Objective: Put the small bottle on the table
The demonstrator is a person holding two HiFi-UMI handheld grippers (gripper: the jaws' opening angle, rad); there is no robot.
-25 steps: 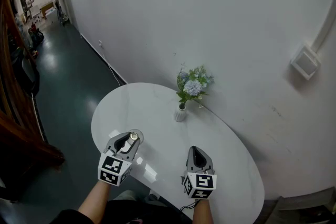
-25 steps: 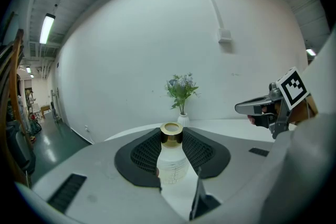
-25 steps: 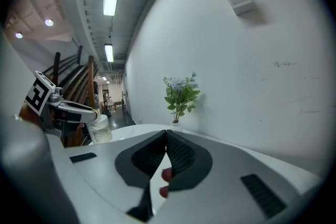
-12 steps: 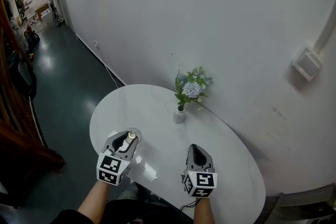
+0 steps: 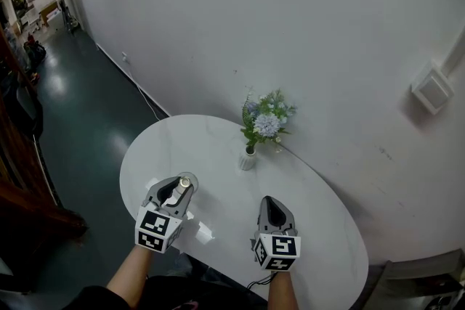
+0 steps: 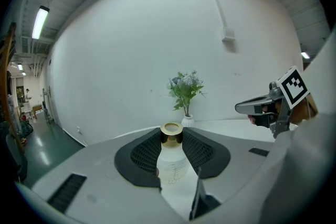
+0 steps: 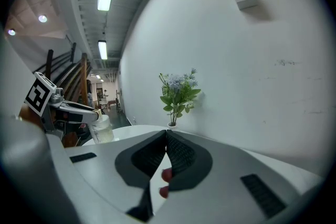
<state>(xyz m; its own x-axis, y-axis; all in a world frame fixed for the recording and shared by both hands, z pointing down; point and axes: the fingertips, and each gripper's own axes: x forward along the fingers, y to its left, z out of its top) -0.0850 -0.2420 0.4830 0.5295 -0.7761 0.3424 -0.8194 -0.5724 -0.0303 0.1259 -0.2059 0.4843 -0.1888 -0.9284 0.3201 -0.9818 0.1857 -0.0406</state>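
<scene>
We have a small white vase point(image 5: 248, 160) standing on the round white table point(image 5: 218, 149) near the wall, and it holds a bunch of pale blue flowers point(image 5: 266, 120) with green leaves. The only other container is the small bottle point(image 6: 170, 161), a frosted, see-through one with a gold cap; we cannot tell whether anything is inside it.

Our left gripper point(image 6: 171, 139) is clamped on the bottle, its dark ribbed pads pressing the neck and shoulder from both sides. The bottle stands upright between them, long axis vertical and cap on top. From the head view it sits over the near left part of the table, by the edge. We cannot tell whether its base touches the tabletop.

Our right gripper point(image 7: 166, 136) has its jaws pressed together with nothing between them. It is over the table's near edge, well apart from the left gripper, pointing toward the vase and the wall.
</scene>
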